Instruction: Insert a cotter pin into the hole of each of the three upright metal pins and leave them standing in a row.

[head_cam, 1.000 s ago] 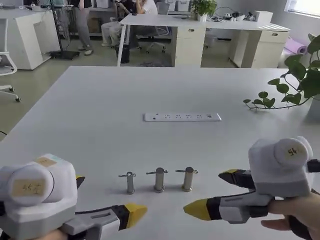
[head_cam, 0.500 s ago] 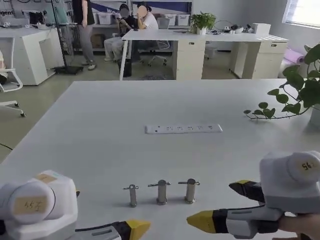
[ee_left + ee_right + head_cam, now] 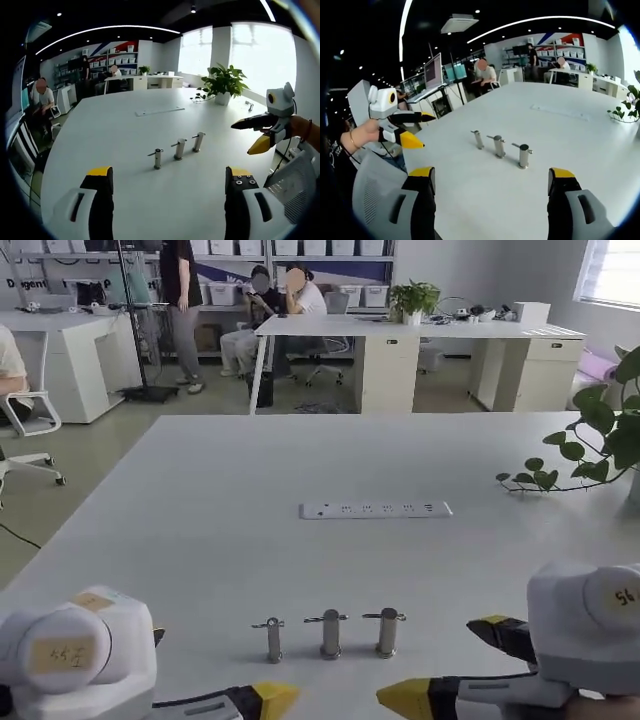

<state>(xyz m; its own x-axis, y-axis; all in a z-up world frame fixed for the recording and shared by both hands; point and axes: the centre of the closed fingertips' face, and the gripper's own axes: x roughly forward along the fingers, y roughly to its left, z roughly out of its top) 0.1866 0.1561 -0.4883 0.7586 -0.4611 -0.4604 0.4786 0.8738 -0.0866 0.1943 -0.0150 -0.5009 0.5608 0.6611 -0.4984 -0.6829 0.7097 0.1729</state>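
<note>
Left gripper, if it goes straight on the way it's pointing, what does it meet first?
Probably the nearest upright pin, at the left end of the row, standing almost dead ahead of the left gripper with its fingers open. Height is unclear, so it might pass above it.

Bright even light; window (image 3: 260, 50) glare blown white; faint shadows on table (image 3: 300, 570); fisheye edges bent.

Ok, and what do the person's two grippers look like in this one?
Both match: a bulky white housing with a round cap, dark jaws tipped in yellow. The left gripper carries a tan sticker with handwritten figures on its cap; the right gripper has a similar yellowish sticker. A thin bracelet shows on the left wrist.
</note>
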